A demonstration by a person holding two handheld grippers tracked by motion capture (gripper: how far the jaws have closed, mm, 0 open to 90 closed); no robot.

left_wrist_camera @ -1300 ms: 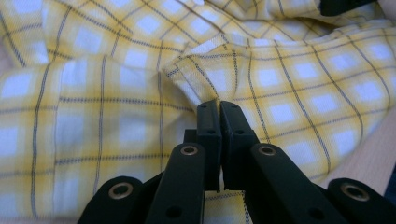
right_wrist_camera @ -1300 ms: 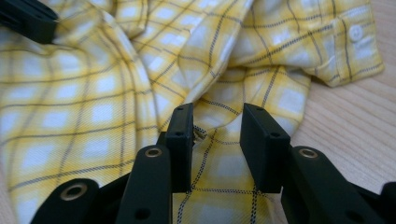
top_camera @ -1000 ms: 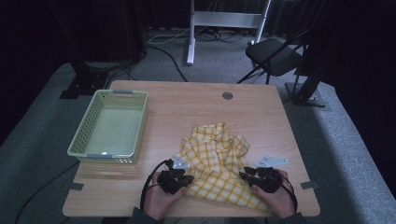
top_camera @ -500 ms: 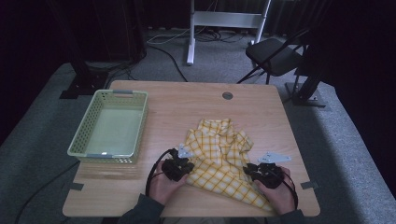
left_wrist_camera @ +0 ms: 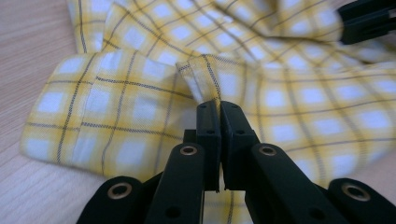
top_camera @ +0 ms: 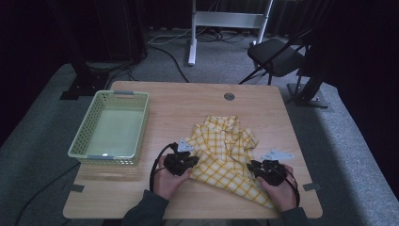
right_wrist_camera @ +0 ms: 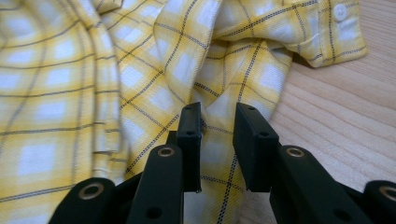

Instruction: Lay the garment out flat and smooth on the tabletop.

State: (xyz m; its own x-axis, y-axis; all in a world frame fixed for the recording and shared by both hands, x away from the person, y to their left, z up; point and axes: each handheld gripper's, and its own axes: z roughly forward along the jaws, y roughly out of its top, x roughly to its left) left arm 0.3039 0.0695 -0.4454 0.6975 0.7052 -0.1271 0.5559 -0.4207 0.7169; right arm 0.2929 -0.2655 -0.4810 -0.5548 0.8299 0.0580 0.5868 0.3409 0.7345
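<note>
L gripper [top_camera: 184, 157] jaws pinched tight on shirt [top_camera: 226, 153] hem, 7 o'clock on table [top_camera: 188, 101] | R gripper [top_camera: 268, 162] at 5 o'clock, jaws partly apart, just been closing, fabric fold between, grip unclear | shirt crumpled centre-near | basket [top_camera: 115, 94] at 10 o'clock, well apart | chair [top_camera: 277, 56] beyond at 1 o'clock

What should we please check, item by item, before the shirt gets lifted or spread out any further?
1. Left gripper shut on a fold of the shirt: ok.
2. Right gripper gripping cloth: not ok; its jaws have just been closing, cloth lies between them, a gap remains.
3. Shirt wholly on the table: ok.
4. Basket apart from the shirt: ok.
5. Which part of the shirt the right gripper straddles: cannot tell.
</note>
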